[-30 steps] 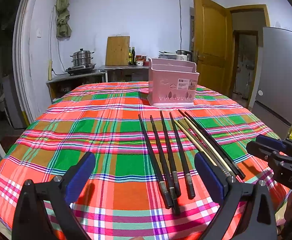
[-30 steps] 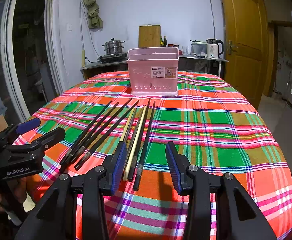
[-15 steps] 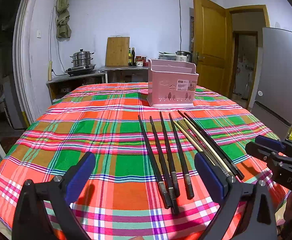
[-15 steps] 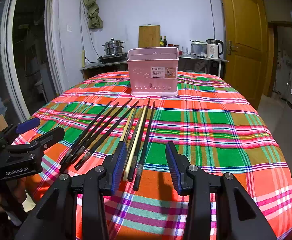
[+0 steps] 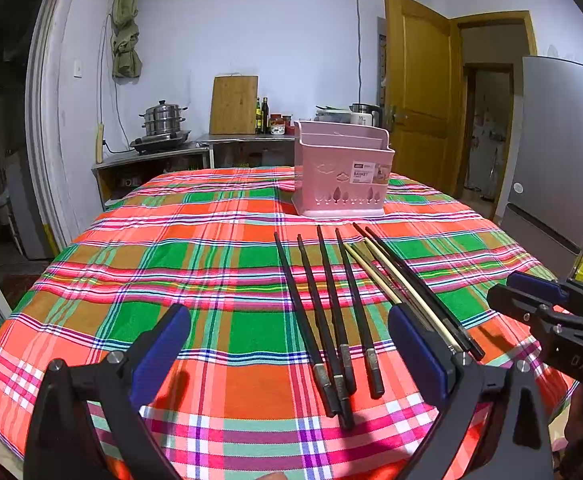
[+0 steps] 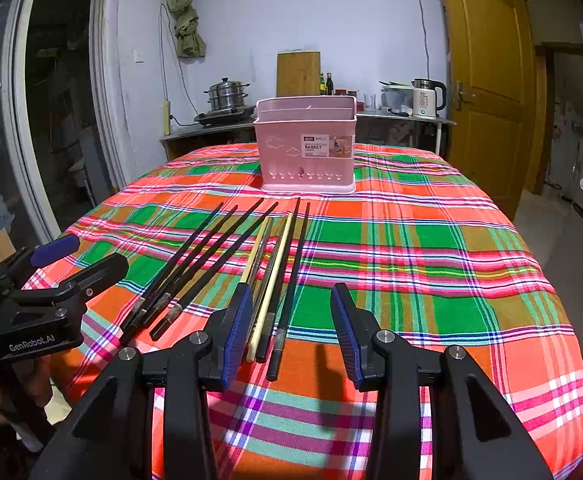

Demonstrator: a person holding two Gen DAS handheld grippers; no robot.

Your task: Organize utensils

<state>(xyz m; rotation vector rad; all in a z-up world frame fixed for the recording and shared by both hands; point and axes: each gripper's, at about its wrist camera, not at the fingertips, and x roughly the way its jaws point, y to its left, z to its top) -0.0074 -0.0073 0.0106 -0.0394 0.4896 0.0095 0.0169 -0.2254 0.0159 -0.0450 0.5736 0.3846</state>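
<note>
On the table, covered with a red, green and orange plaid cloth, lie eight chopsticks in a loose fan. Four dark chopsticks with grey metal ends lie on the left side, close to each other and near the front edge of the table. Two pale bamboo chopsticks lie to the right of them, among more dark ones. Behind the thin tips stands a pink utensil basket, upright, with cut-out tree shapes and a white label.

The left gripper hovers above the grey ends, its jaws wide apart and holding nothing. The right gripper has its jaws partly open around the thick ends of the rightmost chopsticks, without gripping them.
</note>
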